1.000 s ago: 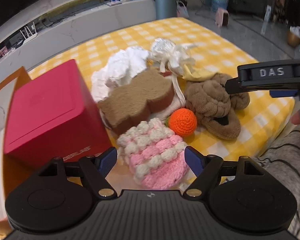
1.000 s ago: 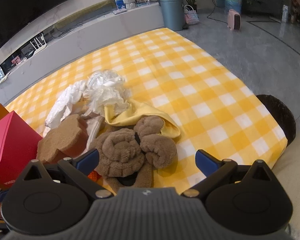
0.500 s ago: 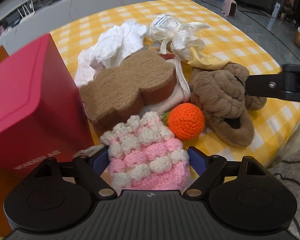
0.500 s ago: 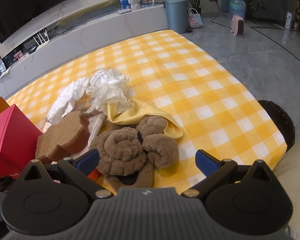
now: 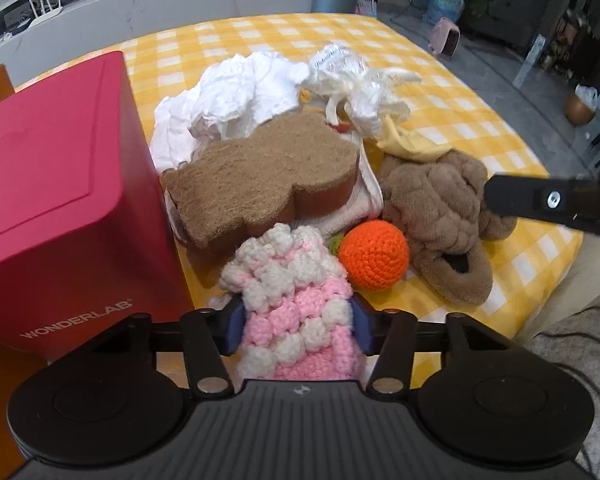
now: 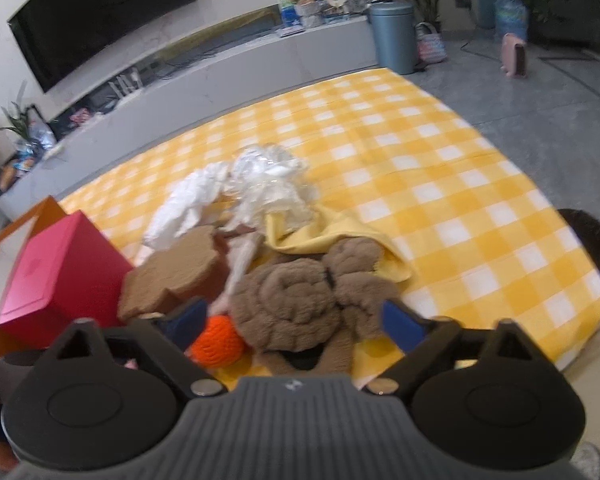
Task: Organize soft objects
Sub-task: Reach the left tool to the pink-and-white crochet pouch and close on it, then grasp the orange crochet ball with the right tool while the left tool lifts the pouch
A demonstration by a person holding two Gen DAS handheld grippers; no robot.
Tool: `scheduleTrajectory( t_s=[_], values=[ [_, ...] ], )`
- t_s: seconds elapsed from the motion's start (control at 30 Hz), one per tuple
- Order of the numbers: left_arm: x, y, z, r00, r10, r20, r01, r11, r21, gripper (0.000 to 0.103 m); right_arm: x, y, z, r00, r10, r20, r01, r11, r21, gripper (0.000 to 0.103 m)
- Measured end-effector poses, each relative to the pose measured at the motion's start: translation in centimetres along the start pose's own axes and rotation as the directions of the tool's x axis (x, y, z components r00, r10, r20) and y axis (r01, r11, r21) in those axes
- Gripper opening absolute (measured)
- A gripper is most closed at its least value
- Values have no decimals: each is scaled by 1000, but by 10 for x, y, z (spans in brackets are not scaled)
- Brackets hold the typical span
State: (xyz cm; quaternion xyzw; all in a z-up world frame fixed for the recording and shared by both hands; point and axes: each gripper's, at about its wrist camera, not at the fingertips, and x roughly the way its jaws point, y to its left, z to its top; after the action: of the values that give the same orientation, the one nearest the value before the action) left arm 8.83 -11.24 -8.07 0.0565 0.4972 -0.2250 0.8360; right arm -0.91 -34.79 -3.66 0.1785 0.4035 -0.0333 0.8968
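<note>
Crocheted yarn is what the left claw (image 5: 296,330) has hold of: its two blue pads are pressed into the sides of the pink-and-white crochet piece (image 5: 296,300), which lies at the near edge of the tabletop (image 5: 440,92), just beside the red box (image 5: 60,200) and touching the orange crochet ball (image 5: 374,255). The grip sits low on the piece and the knit gives under the pads, so a likely fault is that it stretches or slides out when lifted. Its upper bobbles lean against the ball and the brown sponge (image 5: 260,176); a quick pull could roll the ball toward the near edge and off it, or drag the white cloth (image 5: 228,96) under the sponge.

The right claw (image 6: 296,320) is spread wide and grips nothing. It straddles the brown plush toy (image 6: 300,308) from above, and one finger (image 6: 188,320) is near the ball. Closing there could pinch the ball along with the plush, or catch the yellow cloth (image 6: 340,236) tucked behind it and tug the crumpled plastic bag (image 6: 272,184).

Both claws point forward across the tabletop, tilted down toward the pile. In the left view the right one reaches in from the right side over the plush, so the two are close and could knock together.
</note>
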Motion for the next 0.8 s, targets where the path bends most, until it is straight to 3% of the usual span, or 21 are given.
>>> scheduleTrajectory(
  t_s=[0.2,0.3,0.47,0.67,0.8],
  values=[
    [-38,11,-3,995,-28,94,34,997,-67,55,3,8,-4,986,162,-49,-163,987,0,72],
    [-64,18,-6,988,-62,139,75,993,-94,55,10,17,-7,976,195,-101,-196,981,-5,71],
    [-101,27,-9,975,-51,216,78,990,-118,56,31,33,-14,964,176,-200,-179,984,-1,73],
    [-119,37,-11,958,-34,284,73,989,-127,56,48,55,-18,971,152,-187,-157,988,-9,65],
    [-120,46,-11,956,-29,293,78,984,-157,56,63,70,-25,986,30,-166,-36,999,-33,64]
  ],
)
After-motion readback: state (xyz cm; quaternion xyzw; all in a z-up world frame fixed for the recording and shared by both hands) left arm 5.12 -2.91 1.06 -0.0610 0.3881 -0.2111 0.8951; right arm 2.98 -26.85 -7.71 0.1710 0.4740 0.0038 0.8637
